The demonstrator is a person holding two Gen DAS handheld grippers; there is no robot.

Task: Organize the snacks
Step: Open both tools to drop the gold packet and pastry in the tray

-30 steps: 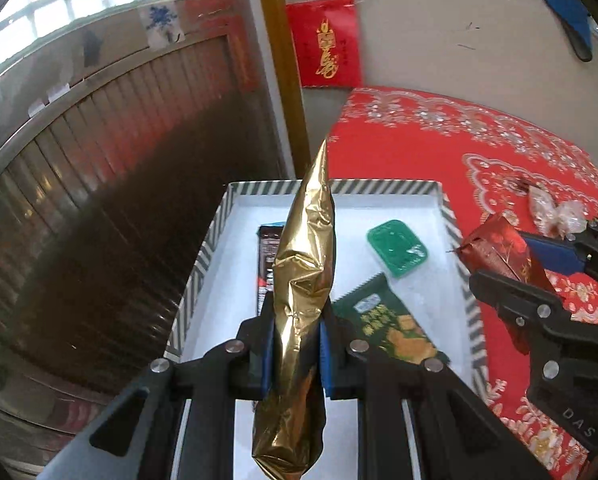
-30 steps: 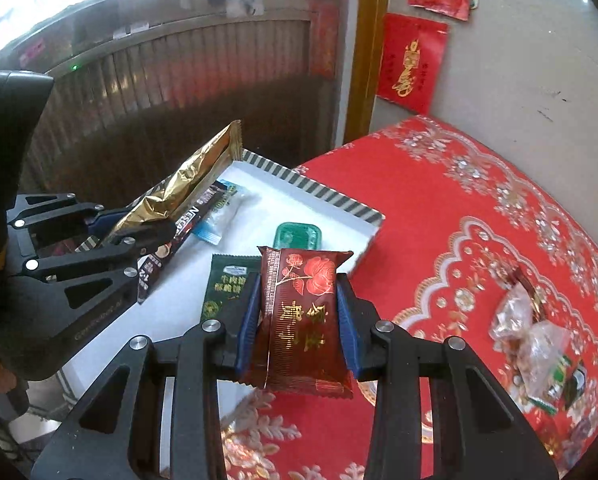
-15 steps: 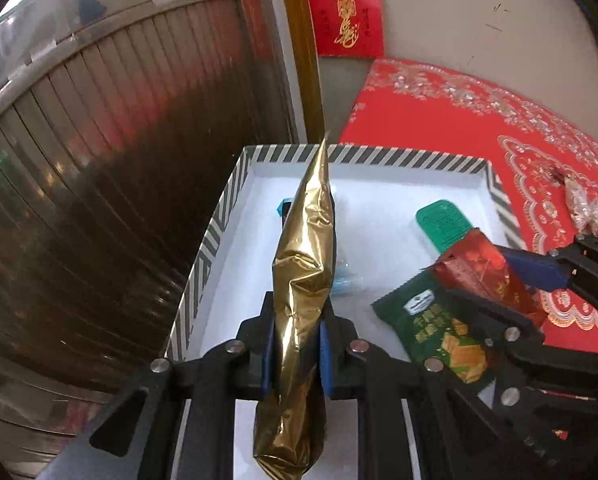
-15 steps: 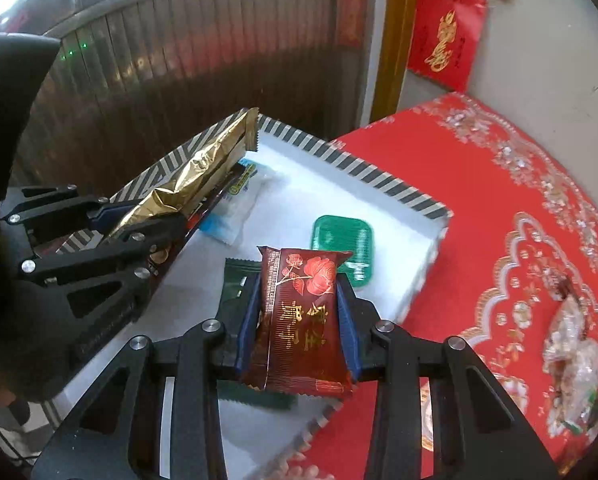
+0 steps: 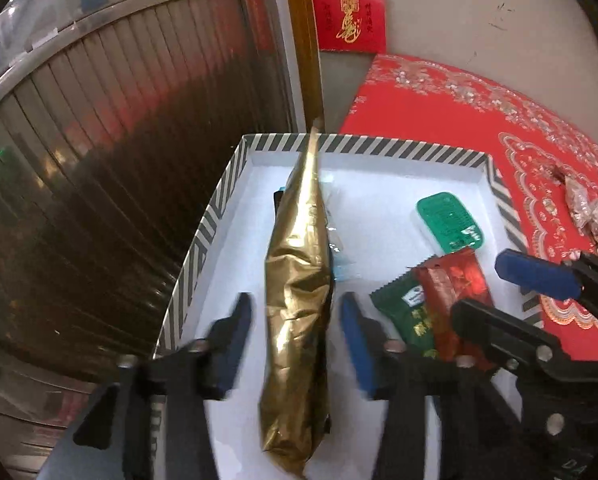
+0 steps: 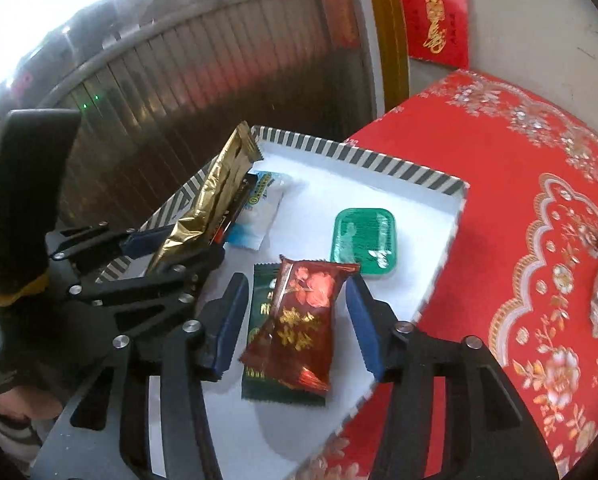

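Note:
A long gold packet (image 5: 299,300) stands on edge over the white tray with the striped rim (image 5: 219,216). It is between the pads of my left gripper (image 5: 297,320), whose jaws are opening, with a gap on each side. In the right wrist view the same gold packet (image 6: 207,208) leans at the tray's left wall, in the left gripper (image 6: 175,246). My right gripper (image 6: 297,304) is opening too. A red packet (image 6: 303,316) sits loose between its pads, tilted on a dark green packet (image 6: 263,308).
The tray also holds a green plastic box (image 6: 363,236), a white and blue sachet (image 6: 259,216) and a dark bar (image 6: 235,208). Clear candy bags (image 5: 587,216) lie on the red patterned tablecloth (image 6: 519,200) to the right. A ribbed metal shutter stands behind the tray.
Both grippers came down over the tray and their jaws have parted. The gold packet and the red packet are no longer pinched. The red packet now rests on the green one.

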